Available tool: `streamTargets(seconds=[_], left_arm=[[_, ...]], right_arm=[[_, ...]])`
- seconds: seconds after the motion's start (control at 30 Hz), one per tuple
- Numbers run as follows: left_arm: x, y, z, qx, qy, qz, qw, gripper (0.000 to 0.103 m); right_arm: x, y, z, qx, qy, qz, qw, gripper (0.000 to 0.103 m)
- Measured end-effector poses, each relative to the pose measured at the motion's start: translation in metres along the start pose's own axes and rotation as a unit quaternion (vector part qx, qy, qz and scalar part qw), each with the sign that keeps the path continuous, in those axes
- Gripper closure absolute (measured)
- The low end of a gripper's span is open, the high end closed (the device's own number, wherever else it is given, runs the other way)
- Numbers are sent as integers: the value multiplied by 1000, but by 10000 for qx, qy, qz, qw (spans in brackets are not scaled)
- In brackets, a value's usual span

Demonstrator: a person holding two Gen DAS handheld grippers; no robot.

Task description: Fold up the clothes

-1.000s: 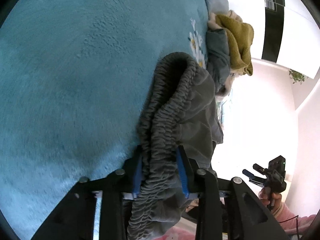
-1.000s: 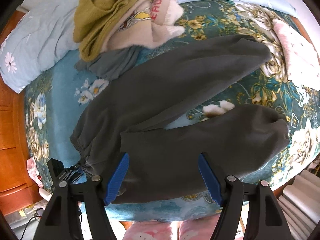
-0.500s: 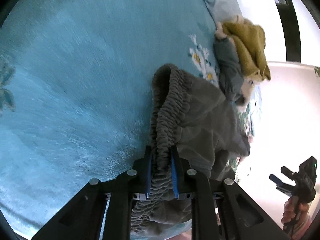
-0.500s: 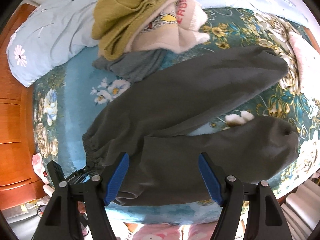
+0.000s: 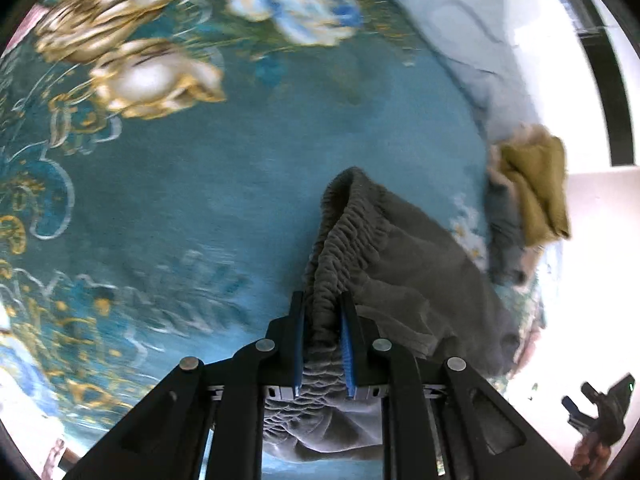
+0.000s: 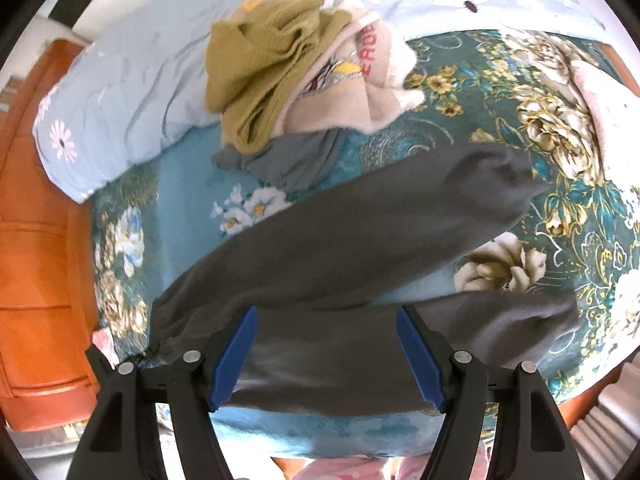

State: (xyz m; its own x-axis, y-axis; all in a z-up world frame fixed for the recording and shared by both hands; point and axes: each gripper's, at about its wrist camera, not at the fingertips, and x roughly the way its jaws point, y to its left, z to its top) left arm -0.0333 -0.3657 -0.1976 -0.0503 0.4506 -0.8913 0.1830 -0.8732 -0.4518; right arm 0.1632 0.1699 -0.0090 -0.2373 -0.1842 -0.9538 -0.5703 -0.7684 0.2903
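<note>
Trousers [image 6: 340,264] lie spread on the bed [image 6: 500,92], legs running long toward the right in the right wrist view, splayed apart at the cuffs. The left hand-held gripper [image 5: 323,336] is clamped on the gathered waistband [image 5: 340,236] at the left end, so it is the nearer one. The right hand-held gripper [image 6: 326,354] hangs above the near leg, jaws apart, holding nothing. Judged from this, folding goes along the legs; open bed lies to the right, a clothes pile [image 6: 296,72] crowds the far side.

Bedroom, floral bedspread [image 6: 500,92] (wooden bedframe [image 6: 36,264])
</note>
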Motion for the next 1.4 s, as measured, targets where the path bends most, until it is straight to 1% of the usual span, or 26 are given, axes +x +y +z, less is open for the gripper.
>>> streamTargets(seconds=[0.07,0.13,0.23,0.27,0.3,0.37,0.43,0.53,0.6,0.63,0.7,0.77,0.8,0.9,1.0,1.17,1.27,1.4], left_arm=[[11,9,3,-212,163,101,9996,86],[14,13,4,-456,180,82,9988,85],[-1,19,3,-739,-28,-33,9973,84],[-8,23,1,-835,-115,-81,9964,79],[-16,30,-4,-947,-216,-167,9951,70],[-33,43,-14,-1171,-417,-340,9917,59],[-43,59,-30,-1397,-517,-425,9879,57],[-28,73,-67,-1728,-327,-380,9837,56],[-13,75,-88,-1832,-109,-389,9822,56],[-5,76,-96,-1869,-22,-398,9816,56],[7,71,-103,-1816,-18,-368,9827,56],[18,67,-103,-1792,14,-286,9834,56],[23,65,-103,-1798,29,-227,9834,60],[29,67,-102,-1979,68,102,9801,81],[24,67,-106,-2000,64,455,9787,88],[13,66,-120,-1863,101,1082,9765,89],[8,56,-117,-1855,10,1130,9761,89],[-2,43,-111,-2238,-30,1154,9678,88]], right_arm=[[-4,-7,-1,136,-64,52,9999,28],[-7,-14,-2,266,-122,100,9995,28],[-16,-27,-5,478,-272,187,9983,28],[-20,-31,-6,535,-327,212,9978,28],[-23,-35,-7,592,-383,237,9972,28],[-28,-45,-12,741,-456,267,9958,28],[-33,-56,-17,899,-521,292,9942,28],[-39,-72,-25,1120,-606,324,9913,28],[-43,-83,-30,1274,-660,318,9891,28],[-45,-89,-32,1357,-689,313,9879,28],[-49,-100,-36,1531,-752,317,9848,28],[-51,-107,-39,1634,-782,339,9829,28],[-52,-110,-40,1679,-794,351,9820,28],[-55,-121,-44,1817,-831,388,9791,28],[-58,-128,-46,1865,-858,429,9777,28],[-57,-156,-50,1987,-909,418,9749,28],[-48,-188,-53,2158,-885,361,9718,28],[-29,-242,-57,2563,-747,250,9634,28]])
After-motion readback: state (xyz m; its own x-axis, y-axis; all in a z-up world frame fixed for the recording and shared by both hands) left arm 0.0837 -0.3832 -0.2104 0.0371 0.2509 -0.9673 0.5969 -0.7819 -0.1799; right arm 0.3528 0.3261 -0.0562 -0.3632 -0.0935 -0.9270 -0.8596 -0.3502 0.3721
